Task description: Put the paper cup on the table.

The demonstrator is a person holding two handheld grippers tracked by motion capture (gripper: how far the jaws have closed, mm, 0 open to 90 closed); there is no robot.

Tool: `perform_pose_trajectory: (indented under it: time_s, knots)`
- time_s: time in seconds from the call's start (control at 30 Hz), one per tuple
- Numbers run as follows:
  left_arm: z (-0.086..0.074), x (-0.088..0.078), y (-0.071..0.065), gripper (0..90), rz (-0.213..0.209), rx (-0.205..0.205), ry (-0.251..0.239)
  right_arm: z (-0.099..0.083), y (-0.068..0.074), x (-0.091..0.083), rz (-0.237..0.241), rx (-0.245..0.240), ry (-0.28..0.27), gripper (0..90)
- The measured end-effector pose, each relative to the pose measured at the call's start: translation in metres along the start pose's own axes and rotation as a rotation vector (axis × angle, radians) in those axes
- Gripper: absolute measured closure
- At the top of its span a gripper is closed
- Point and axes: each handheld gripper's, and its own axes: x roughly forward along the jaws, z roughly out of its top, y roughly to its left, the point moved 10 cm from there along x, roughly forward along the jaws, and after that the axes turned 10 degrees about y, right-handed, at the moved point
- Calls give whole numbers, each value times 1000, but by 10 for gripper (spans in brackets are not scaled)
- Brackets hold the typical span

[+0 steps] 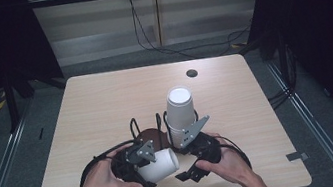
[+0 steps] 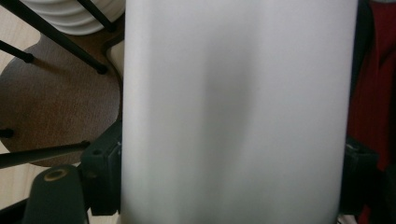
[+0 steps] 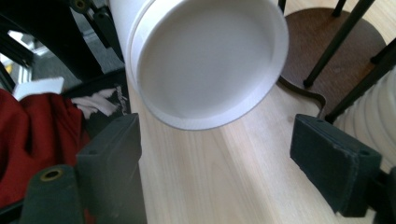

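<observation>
high view: left gripper [image 1: 147, 170] sits low in the frame, left of centre, with its fingers clamped on a single white paper cup [image 1: 160, 166] that lies tipped on its side, base end pointing toward the right gripper [image 1: 191, 163] just beside it at lower centre. in the left gripper view the cup's wall [image 2: 233, 112] fills the middle of the frame from top to bottom, and a black finger [image 2: 105, 175] presses against each side of it, lower left and lower right. right gripper view: the cup's recessed base [image 3: 205, 60] sits in the upper middle of the frame, held off the tabletop [image 3: 219, 177], while the right gripper's fingers [image 3: 331, 163] stand apart at the lower left and lower right with nothing between them but bare wood. behind the two grippers in the high view, just above frame centre, a stack of white cups [image 1: 180, 114] stands upright in a black wire holder [image 1: 135, 127] on a dark round base [image 1: 150, 135]; the stack's ribbed rims also show at the right edge of the right gripper view and the upper left of the left gripper view. both hands, left hand [image 1: 99, 180] and right hand [image 1: 229, 164], come in from the bottom edge, each wrapped around its gripper. light wood tabletop with a small dark hole [image 1: 191, 73] near its far edge, upper centre.
</observation>
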Motion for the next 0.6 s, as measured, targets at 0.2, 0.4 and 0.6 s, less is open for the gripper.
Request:
perform_pose_trajectory:
  time_s: [0.2, 0.4, 0.6]
  knots:
    - [2, 6, -7, 188, -11, 16, 34, -3, 5, 7, 28, -38, 63, 153]
    - [1, 9, -11, 188, -11, 46, 60, -7, 8, 16, 37, -60, 147, 221]
    - [1, 16, -14, 188, -25, 49, 68, -5, 12, 20, 75, -55, 166, 201]
